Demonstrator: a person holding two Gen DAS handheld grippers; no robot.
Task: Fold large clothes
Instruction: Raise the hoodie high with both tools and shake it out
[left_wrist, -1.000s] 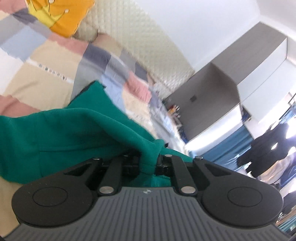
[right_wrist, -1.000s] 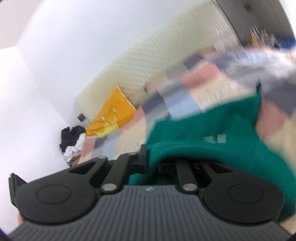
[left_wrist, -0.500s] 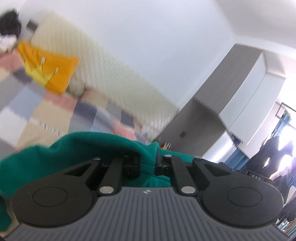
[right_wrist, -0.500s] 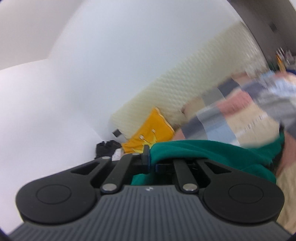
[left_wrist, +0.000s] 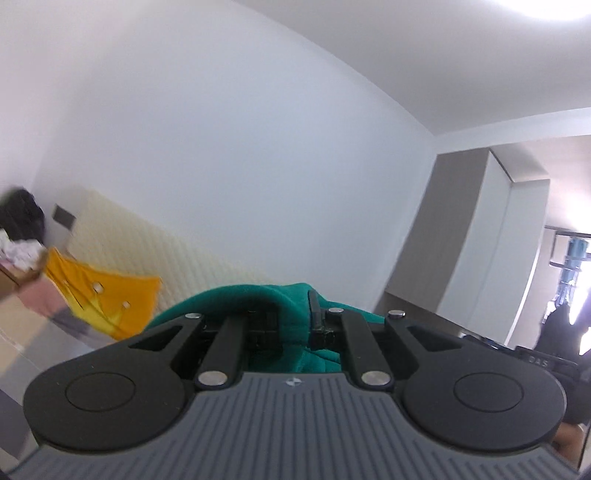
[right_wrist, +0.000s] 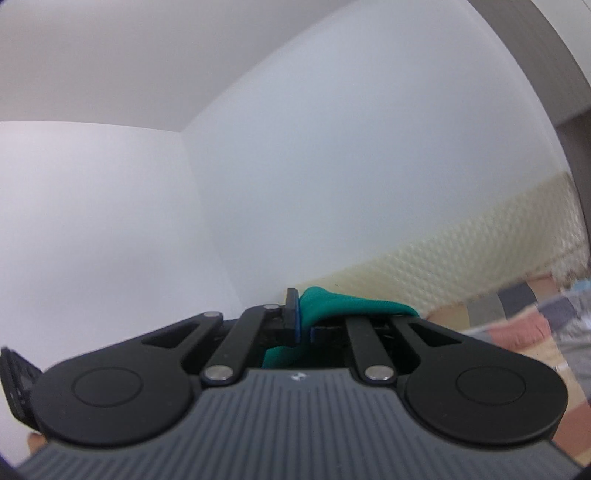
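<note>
A green garment (left_wrist: 236, 299) bunches over my left gripper (left_wrist: 295, 317), which is shut on a fold of it and is raised, facing the white wall. The same green garment (right_wrist: 332, 302) drapes over my right gripper (right_wrist: 304, 314), which is shut on its edge and also points up at the wall. Most of the garment hangs below both cameras and is hidden.
A patchwork bed cover (right_wrist: 524, 325) and cream quilted headboard (right_wrist: 480, 251) lie low right. An orange cushion (left_wrist: 107, 299) leans on the headboard (left_wrist: 122, 240). A dark clothes pile (left_wrist: 18, 225) sits far left. A grey wardrobe (left_wrist: 472, 236) stands right.
Both grippers have lifted and tilted upward with the green garment held. The bed has dropped almost out of view and the wall now fills both views.
</note>
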